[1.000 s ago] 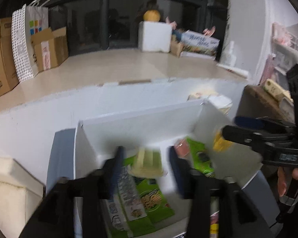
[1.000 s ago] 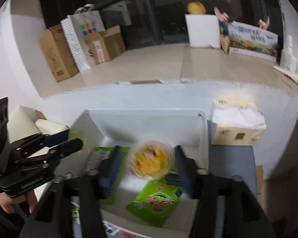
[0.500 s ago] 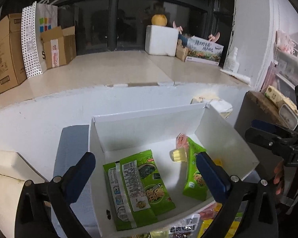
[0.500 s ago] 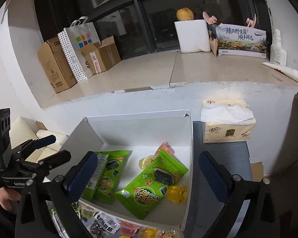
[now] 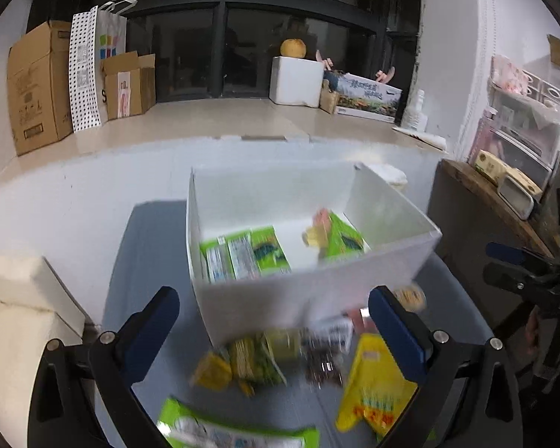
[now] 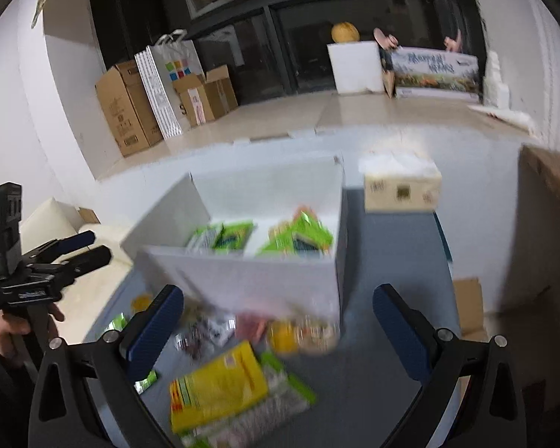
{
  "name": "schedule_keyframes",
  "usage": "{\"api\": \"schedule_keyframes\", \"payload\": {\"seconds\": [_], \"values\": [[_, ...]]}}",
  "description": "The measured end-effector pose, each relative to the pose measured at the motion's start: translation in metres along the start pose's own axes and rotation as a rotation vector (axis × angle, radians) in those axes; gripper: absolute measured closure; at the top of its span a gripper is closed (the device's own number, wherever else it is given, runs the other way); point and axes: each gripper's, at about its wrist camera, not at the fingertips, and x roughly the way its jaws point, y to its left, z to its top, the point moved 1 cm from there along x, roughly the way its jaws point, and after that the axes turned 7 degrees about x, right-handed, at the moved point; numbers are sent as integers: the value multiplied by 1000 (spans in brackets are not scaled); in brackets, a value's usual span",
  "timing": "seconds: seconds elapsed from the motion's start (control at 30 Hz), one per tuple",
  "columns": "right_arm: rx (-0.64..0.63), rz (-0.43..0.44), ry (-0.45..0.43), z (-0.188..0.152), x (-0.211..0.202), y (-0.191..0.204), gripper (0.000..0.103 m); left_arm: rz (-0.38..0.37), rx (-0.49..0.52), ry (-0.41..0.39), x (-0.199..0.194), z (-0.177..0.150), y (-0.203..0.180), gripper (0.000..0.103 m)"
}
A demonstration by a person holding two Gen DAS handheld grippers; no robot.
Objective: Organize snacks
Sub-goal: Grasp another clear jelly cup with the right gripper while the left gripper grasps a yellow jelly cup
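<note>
Left hand-held gripper [image 5: 272, 332]: jaws spread wide with nothing between them, poised over the loose snacks near the front of the white box; in the right wrist view it shows at the far left [image 6: 82, 250], where its two fingers look close together, so that view does not settle the gap.
Right hand-held gripper [image 6: 278, 330]: jaws wide apart and empty, above the loose pile; in the left wrist view only its tip shows at the right edge [image 5: 511, 265].
White box [image 5: 302, 298]: open-topped, standing on the grey-blue desk [image 5: 145, 261], its far side close to the white ledge wall.
Inside the box, left: green snack packets [image 5: 244, 254] lying flat.
Inside the box, right: another green packet [image 5: 341, 237] with a small pale jelly cup [image 5: 311, 237] touching it.
Loose snacks: a blurred heap on the desk just in front of the box's near wall.
Yellow bag [image 6: 216, 384]: nearest of the heap, lying flat, partly over a pale packet with green edging [image 6: 276, 399].
Green packet [image 5: 227, 433]: at the near edge of the left wrist view.
Round yellow snack cup [image 6: 302, 334]: against the box's near right corner.
Tissue box [image 6: 401, 184]: on the desk just right of the white box, at its far end.
</note>
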Motion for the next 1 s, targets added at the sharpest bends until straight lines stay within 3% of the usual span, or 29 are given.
{"api": "schedule_keyframes", "payload": {"seconds": [0.23,0.37,0.6,0.67,0.73,0.8,1.0], "values": [[49,-38,39,-47,3,-20,0,5,6,65,-12,-56,-18,0],[-10,-85,73,-53,18,-21,0,-1,-7,91,-17,-70,-21,0],[-29,-74,154,-45,69,-36,0,3,-47,102,-26,-85,-13,0],[-36,-76,165,-41,82,-40,5,12,-60,109,-27,-88,-7,0],[-42,-88,183,-38,95,-41,24,27,-72,123,-27,-91,0,0],[-48,-99,209,-37,106,-44,34,28,-84,124,-29,-93,5,0],[-28,-37,217,-35,109,-44,36,23,-109,133,-27,-99,14,0]]}}
